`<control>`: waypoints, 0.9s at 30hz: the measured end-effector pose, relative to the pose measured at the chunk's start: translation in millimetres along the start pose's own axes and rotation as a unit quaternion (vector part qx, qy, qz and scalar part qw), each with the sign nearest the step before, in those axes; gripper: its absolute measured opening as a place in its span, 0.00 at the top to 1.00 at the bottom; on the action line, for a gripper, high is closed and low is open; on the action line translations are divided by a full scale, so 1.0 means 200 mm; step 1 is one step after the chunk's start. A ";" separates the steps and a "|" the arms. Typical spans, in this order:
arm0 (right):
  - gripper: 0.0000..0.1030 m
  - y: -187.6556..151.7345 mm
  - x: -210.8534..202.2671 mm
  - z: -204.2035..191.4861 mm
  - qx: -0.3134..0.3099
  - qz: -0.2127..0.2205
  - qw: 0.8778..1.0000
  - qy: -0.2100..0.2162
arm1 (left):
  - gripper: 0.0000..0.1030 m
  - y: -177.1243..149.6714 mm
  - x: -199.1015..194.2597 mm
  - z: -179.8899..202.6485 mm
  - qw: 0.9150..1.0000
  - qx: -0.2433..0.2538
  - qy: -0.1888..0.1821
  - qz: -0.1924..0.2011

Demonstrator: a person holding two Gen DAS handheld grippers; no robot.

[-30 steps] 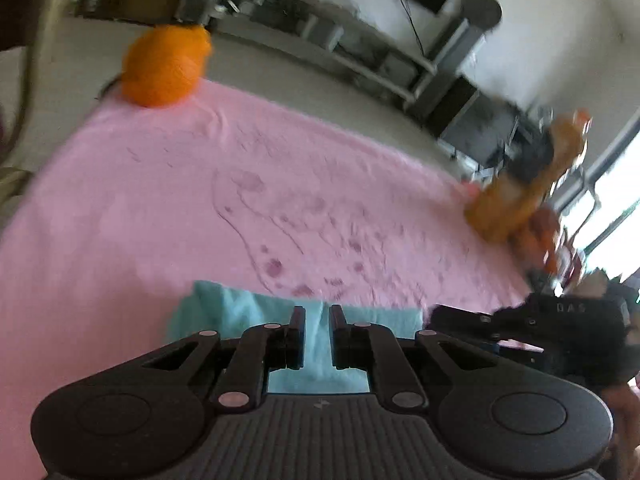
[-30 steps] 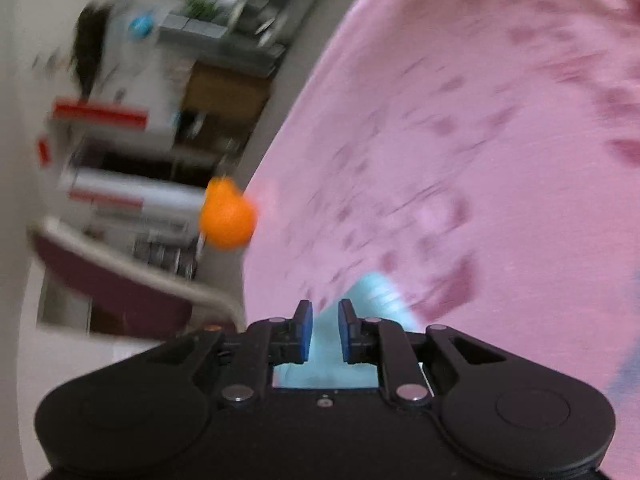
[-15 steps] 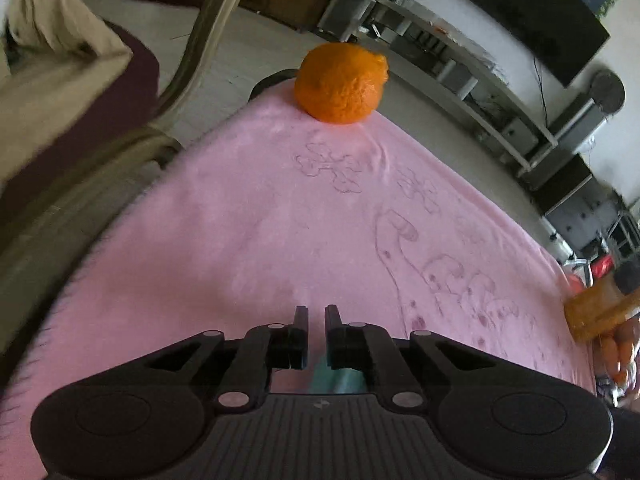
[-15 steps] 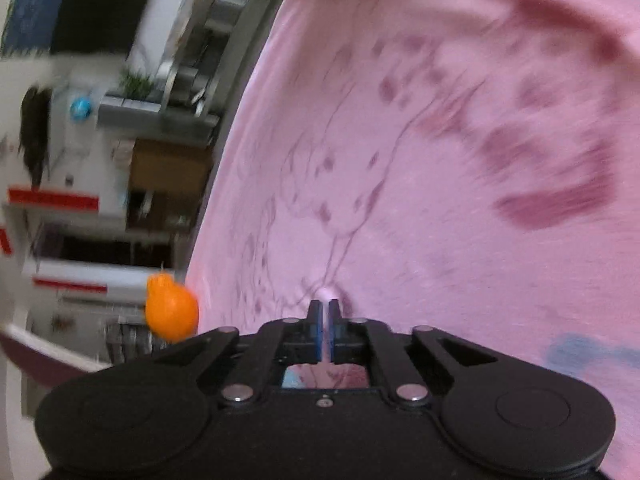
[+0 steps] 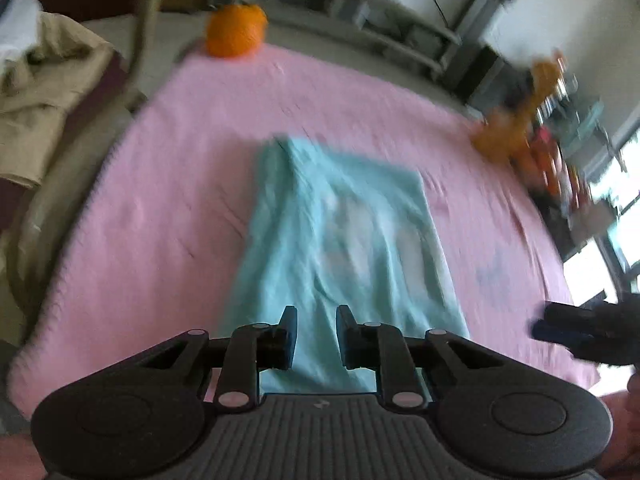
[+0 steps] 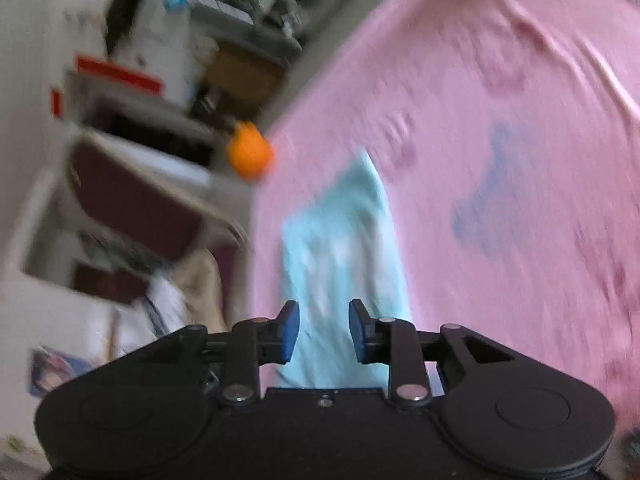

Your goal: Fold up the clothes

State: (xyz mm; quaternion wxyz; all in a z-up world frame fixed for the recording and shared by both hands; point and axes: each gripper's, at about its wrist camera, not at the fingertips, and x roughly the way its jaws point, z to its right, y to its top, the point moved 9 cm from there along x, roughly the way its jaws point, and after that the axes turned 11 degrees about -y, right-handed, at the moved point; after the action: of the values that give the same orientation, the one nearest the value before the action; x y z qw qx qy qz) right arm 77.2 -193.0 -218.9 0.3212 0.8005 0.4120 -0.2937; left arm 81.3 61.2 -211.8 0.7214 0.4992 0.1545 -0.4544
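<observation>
A light blue garment (image 5: 340, 240) lies flat in a long folded rectangle on the pink cloth (image 5: 168, 184). My left gripper (image 5: 316, 330) hovers open above its near end, nothing between the fingers. The right gripper's body shows at the right edge of the left wrist view (image 5: 588, 332). In the right wrist view the same garment (image 6: 344, 280) runs away from my right gripper (image 6: 323, 330), which is open and empty over its near end. Both views are blurred by motion.
An orange ball (image 5: 235, 30) sits at the far edge of the pink cloth, also seen as the orange ball (image 6: 250, 154). Orange toys (image 5: 516, 128) crowd the right corner. A chair with beige clothing (image 5: 40, 92) stands left. Shelves (image 5: 400, 36) line the far wall.
Both grippers went from shut to open and let go of the blue garment. They pulled back and up, so the garment now lies spread out in front of them.
</observation>
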 end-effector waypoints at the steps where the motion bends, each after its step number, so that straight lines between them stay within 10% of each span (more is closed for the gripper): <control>1: 0.83 -0.03 0.05 0.00 -0.020 -0.006 1.000 -0.023 | 0.84 -0.01 0.02 0.02 1.000 0.008 -0.003 -0.006; 7: 0.92 -0.06 0.18 -0.23 -0.205 0.052 0.974 -0.080 | 0.87 -0.10 0.19 0.13 0.997 0.055 -0.022 -0.058; 16: 0.92 -0.28 0.34 -0.24 -0.345 0.023 0.930 -0.124 | 0.87 -0.28 0.16 0.19 0.983 0.149 0.004 -0.103; 23: 0.92 -0.33 0.13 -0.11 -0.327 0.005 0.937 -0.123 | 0.87 -0.23 0.00 0.13 0.993 0.099 -0.028 -0.055; 27: 0.90 -0.20 0.02 -0.12 -0.254 0.034 0.964 -0.075 | 0.71 -0.01 -0.08 -0.01 0.999 0.004 -0.046 0.014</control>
State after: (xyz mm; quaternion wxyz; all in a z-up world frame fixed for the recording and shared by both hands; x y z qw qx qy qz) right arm 50.8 -155.3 -218.6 0.5533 0.6820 0.4206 -0.2275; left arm 71.6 70.4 -202.0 0.7318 0.4832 0.1125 -0.4673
